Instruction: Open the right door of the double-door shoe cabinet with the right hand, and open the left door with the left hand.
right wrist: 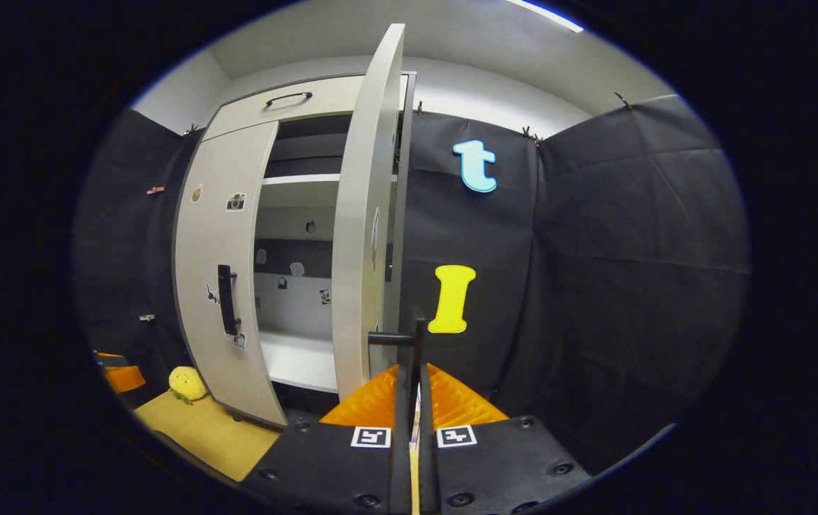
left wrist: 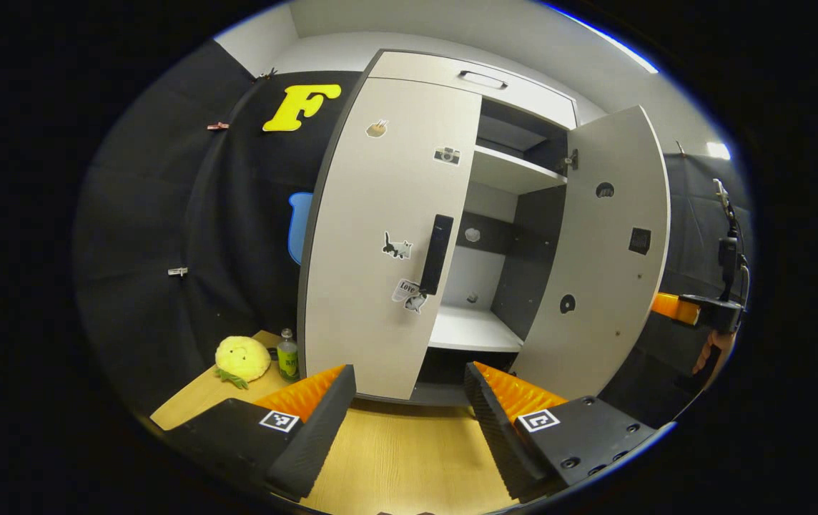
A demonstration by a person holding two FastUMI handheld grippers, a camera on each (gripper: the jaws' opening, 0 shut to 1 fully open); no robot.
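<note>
Right gripper (right wrist: 414, 372) pinching right door (right wrist: 362, 214) handle (right wrist: 409, 340), left gripper (left wrist: 409, 390) spread before shoe cabinet (left wrist: 380, 236) with bare shelves (left wrist: 473, 329).

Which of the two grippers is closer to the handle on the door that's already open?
Right. The right gripper is shut on the open door's handle. The left gripper hangs open, back from the cabinet, facing the closed left door.

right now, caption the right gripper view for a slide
Right tongs shut on the open right door's handle; left door closed.
</note>
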